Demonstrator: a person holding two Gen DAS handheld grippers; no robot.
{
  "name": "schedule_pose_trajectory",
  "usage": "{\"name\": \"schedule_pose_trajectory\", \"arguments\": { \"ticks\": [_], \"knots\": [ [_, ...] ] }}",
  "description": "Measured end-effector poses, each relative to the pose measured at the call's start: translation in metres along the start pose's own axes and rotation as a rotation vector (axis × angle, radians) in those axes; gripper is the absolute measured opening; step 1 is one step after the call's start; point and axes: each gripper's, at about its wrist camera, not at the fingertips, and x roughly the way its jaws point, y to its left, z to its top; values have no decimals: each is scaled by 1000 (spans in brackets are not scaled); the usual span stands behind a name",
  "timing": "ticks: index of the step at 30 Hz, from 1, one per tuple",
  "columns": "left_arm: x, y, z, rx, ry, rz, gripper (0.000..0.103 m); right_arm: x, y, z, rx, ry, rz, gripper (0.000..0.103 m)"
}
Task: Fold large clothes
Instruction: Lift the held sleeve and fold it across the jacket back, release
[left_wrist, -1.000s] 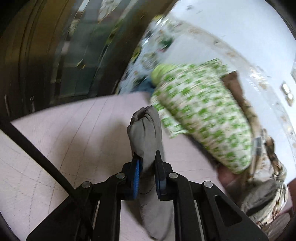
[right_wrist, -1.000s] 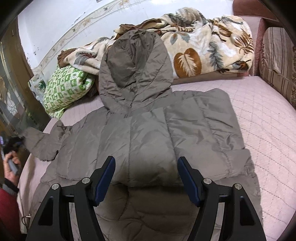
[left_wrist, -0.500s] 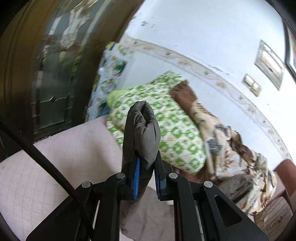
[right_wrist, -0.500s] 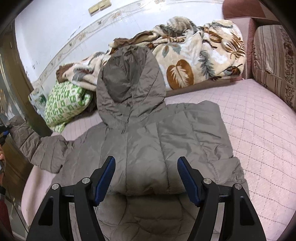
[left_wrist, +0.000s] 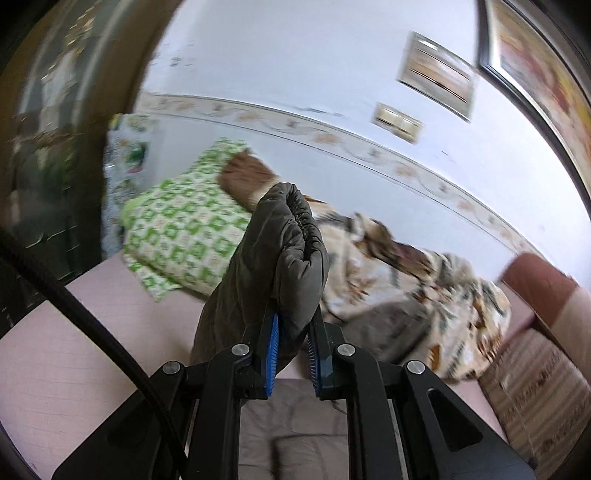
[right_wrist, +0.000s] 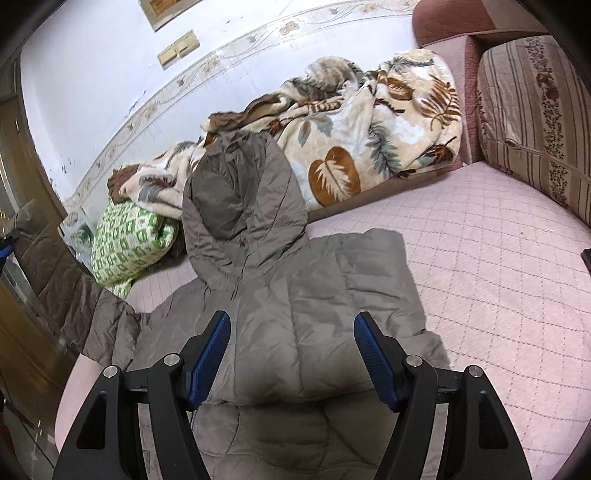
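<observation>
A grey-brown padded hooded jacket (right_wrist: 295, 314) lies spread on the pink quilted bed (right_wrist: 480, 277), hood (right_wrist: 240, 199) towards the wall. My left gripper (left_wrist: 291, 332) is shut on the jacket's sleeve cuff (left_wrist: 284, 243) and holds it raised above the bed. In the right wrist view that sleeve (right_wrist: 62, 280) rises from the jacket's left side to the frame's left edge. My right gripper (right_wrist: 291, 332) is open and empty, hovering over the jacket's middle.
A leaf-patterned blanket (right_wrist: 369, 122) and a green-checked pillow (right_wrist: 129, 240) lie along the wall behind the hood. A striped cushion (right_wrist: 532, 110) stands at the right. A dark wooden cabinet (right_wrist: 22, 332) is at the left of the bed.
My left gripper has lifted the sleeve cuff higher and swung right, towards the jacket body. The right gripper has stayed open and tilted upward slightly.
</observation>
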Motion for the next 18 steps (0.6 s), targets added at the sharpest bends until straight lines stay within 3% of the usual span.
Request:
{"name": "schedule_pose_trajectory", "arguments": {
  "ticks": [10,18],
  "knots": [
    [24,-122,-75,131,124,-136,14,-22,-26,12,54,-43,-3,74],
    [63,-181,-192,209,326,-190,14,-32,-39,18,80,-63,-9,74]
  ]
}}
